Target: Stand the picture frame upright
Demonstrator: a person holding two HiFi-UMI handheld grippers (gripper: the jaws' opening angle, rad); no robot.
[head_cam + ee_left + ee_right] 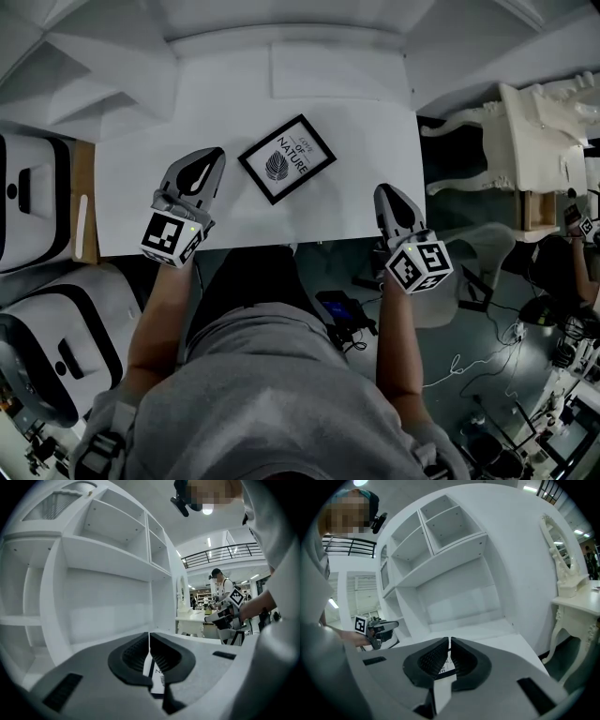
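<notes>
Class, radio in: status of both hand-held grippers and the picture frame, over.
Left hand-held gripper shut, empty. Right hand-held gripper shut, empty. Picture frame flat on white table, between them. Nothing blocks it.

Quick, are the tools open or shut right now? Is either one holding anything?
Left tool: shut, holding nothing.
Right tool: shut, holding nothing.

The picture frame point(287, 158) is rectangular, with a thin black border around a white print showing a dark leaf and the word "NATURE". It lies flat, face up, on the white tabletop point(375, 159), turned diagonally, just above centre of the head view.
</notes>
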